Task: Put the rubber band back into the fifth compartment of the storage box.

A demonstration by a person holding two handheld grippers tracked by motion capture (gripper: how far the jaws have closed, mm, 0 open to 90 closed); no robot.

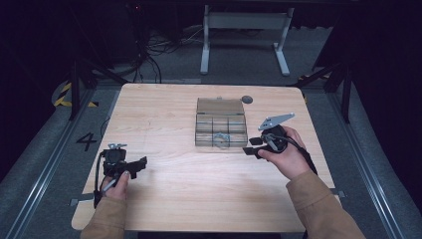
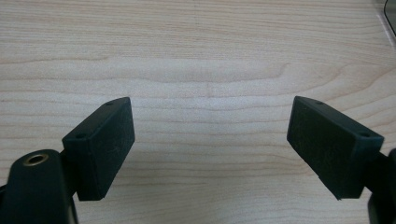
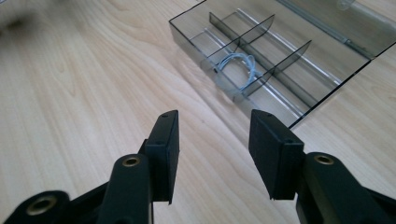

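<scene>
A clear smoky plastic compartment box (image 1: 221, 123) lies open near the table's far middle, its lid folded back. A coiled pale wire (image 1: 220, 139) rests in a front middle compartment (image 3: 239, 69). My right gripper (image 1: 250, 147) hovers just right of the box's front corner (image 3: 285, 122), jaws apart with nothing between them; its jaws (image 3: 212, 149) point across the bare wood beside the box. At the table's left front, my left gripper (image 1: 141, 165) is held low over the wood, jaws wide apart (image 2: 210, 149) and empty.
A small dark round disc (image 1: 247, 99) lies beyond the box near the far edge. The wooden table (image 1: 164, 189) has rounded corners. Cables and a white desk frame (image 1: 244, 30) stand on the floor beyond.
</scene>
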